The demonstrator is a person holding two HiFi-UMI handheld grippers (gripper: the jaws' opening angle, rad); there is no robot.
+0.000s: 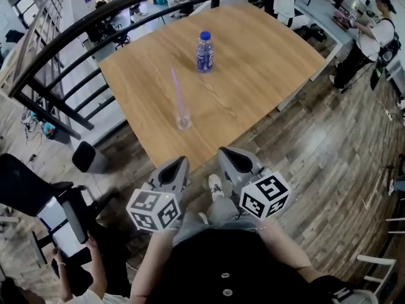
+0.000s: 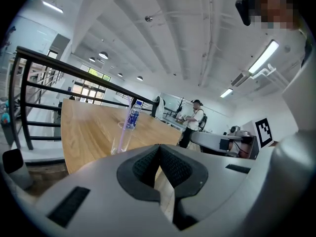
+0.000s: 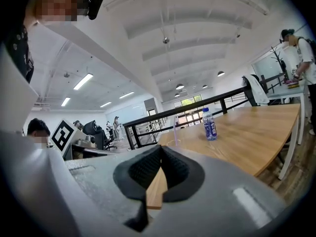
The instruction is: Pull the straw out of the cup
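Note:
A clear cup (image 1: 183,120) stands near the front edge of the wooden table (image 1: 253,75), with a purple straw (image 1: 176,90) leaning up and to the left out of it. Both grippers hang short of the table edge, apart from the cup. My left gripper (image 1: 180,162) is shut and holds nothing; its own view shows the cup (image 2: 121,139) and straw (image 2: 124,125) ahead to the left. My right gripper (image 1: 223,152) is also shut and holds nothing, with the straw (image 3: 175,130) just beyond its tips (image 3: 161,148).
A blue-labelled water bottle (image 1: 204,51) stands behind the cup. A black railing (image 1: 76,37) runs along the table's left side. A person (image 1: 370,33) works at a bench at the far right. Another person holding a phone (image 1: 73,217) sits at the bottom left.

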